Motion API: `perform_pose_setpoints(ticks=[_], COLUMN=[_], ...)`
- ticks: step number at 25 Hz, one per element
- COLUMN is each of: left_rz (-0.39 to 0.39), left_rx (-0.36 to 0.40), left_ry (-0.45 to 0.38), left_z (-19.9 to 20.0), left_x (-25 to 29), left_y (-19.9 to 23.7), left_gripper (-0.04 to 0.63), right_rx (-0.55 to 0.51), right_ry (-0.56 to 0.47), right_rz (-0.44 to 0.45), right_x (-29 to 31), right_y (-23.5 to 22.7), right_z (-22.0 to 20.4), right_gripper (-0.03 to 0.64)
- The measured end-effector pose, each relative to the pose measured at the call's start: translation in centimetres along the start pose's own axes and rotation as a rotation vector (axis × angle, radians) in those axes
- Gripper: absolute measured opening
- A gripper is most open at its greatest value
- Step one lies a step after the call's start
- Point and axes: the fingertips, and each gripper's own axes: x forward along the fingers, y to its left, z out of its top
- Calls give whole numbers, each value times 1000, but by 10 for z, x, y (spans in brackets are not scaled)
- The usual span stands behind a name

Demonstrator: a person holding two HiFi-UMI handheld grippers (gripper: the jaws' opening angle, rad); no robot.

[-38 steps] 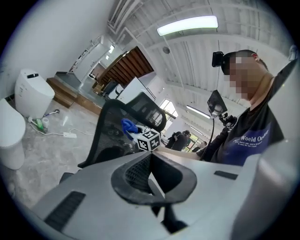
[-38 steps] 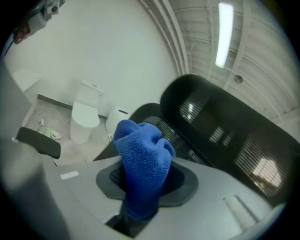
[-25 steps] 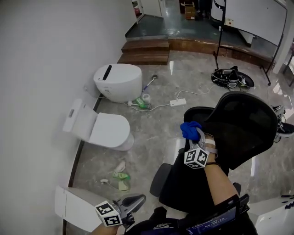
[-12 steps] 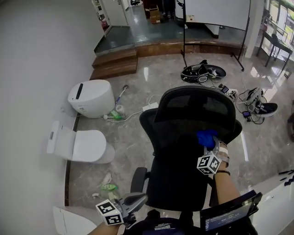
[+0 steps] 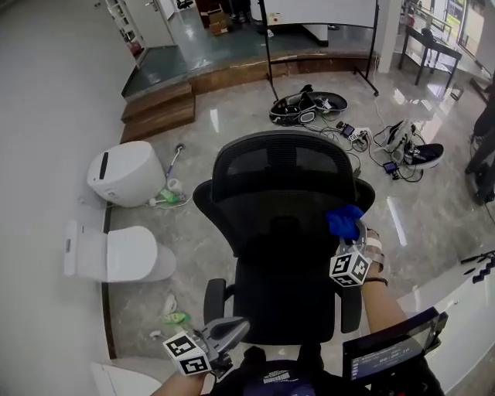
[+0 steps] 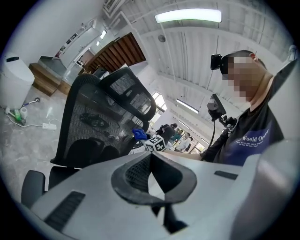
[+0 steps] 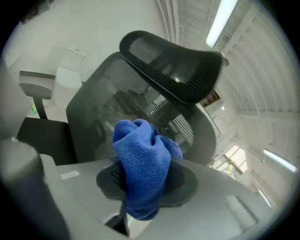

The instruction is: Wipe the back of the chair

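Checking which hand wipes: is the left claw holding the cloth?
No, the left claw is shut on nothing; the blue cloth sits in the right claw.

A glossy grey marbled floor carries a white ceramic toilet along the white wall. Beyond the toilet sits a rounded white toilet unit with a dark strip on top, and small green bottles lie on the floor close to each. Farther off, brown wooden steps rise to a darker raised floor, a tangle of black cables and gear lies below a black-legged whiteboard, and a pair of black-and-white shoes sits to the right.
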Motion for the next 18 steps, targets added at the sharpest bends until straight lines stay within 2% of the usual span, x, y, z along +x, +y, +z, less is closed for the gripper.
perform_pose_setpoints(ticks=[3,6,12,15,18], left_rz=[43,103,229,271,296], left_rx=[-16,-39,-81,-103,-117], left_ry=[-36,-82,-167,-197,-207], left_z=[-2,0,-4,-6,-8], left_x=[-34,-93,-197,-229,-246], left_y=[13,37,89,105,109], left_gripper=[3,3,3,3,3], right_rx=[-61,-128,-203,-232,-243], right_ry=[-106,-202,-345,-363,-341], right_rz=[99,188,283,304,302], right_x=[8,17,41,55,65], right_y=[65,141,255,286,290], right_z=[72,161,303,338,338], right_gripper=[120,120,120,120,120])
